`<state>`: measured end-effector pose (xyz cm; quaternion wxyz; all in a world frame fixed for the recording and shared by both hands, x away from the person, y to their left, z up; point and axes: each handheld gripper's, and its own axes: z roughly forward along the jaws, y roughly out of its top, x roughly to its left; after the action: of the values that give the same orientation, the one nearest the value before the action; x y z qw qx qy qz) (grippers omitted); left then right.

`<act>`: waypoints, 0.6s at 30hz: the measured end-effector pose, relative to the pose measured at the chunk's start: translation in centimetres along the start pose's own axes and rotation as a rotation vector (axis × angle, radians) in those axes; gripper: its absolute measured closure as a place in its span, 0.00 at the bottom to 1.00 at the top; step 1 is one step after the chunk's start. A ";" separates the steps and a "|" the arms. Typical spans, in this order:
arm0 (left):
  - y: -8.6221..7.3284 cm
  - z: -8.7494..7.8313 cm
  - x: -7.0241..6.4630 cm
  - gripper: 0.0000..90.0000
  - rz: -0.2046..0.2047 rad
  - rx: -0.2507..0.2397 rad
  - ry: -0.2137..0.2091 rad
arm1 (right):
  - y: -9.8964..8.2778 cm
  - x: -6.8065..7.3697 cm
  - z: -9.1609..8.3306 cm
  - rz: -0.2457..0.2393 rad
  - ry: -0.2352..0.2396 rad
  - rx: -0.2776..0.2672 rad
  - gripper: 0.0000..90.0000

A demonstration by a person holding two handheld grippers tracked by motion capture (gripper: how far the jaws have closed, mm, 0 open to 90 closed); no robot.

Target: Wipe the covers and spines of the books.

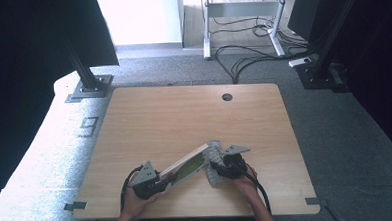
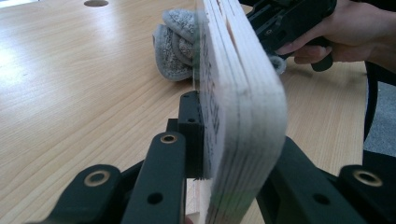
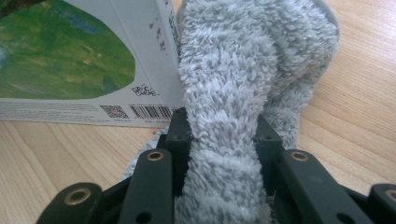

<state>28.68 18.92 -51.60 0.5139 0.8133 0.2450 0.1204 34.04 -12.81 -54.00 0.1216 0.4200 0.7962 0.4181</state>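
Left tongs (image 1: 159, 183): clenched on the near end of the box (image 1: 186, 167), pads (image 2: 192, 135) pressed to both flat faces. The box stands on edge, slanting away from the left tongs across the near part of the bench (image 1: 184, 116). Right tongs (image 1: 217, 170): grasping a bunched fold of the grey cloth (image 3: 224, 93), fabric squeezed between both pads. The cloth lies at the far end of the box, touching its printed face, with part of it resting on the bench.
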 end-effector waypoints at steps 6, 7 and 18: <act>0.0 0.0 0.0 0.87 0.001 -0.001 -0.002 | 0.7 -0.6 -1.7 0.027 0.045 -0.143 0.74; 0.0 0.0 0.0 0.87 0.001 -0.001 -0.002 | 0.7 -0.6 -1.7 0.027 0.045 -0.143 0.74; 0.0 0.0 0.0 0.87 0.001 -0.001 0.000 | 1.9 0.0 -4.0 0.005 0.076 -0.293 0.73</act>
<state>28.66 18.91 -51.62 0.5141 0.8132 0.2444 0.1208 32.95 -14.46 -50.09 0.1503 0.3838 0.7296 0.5456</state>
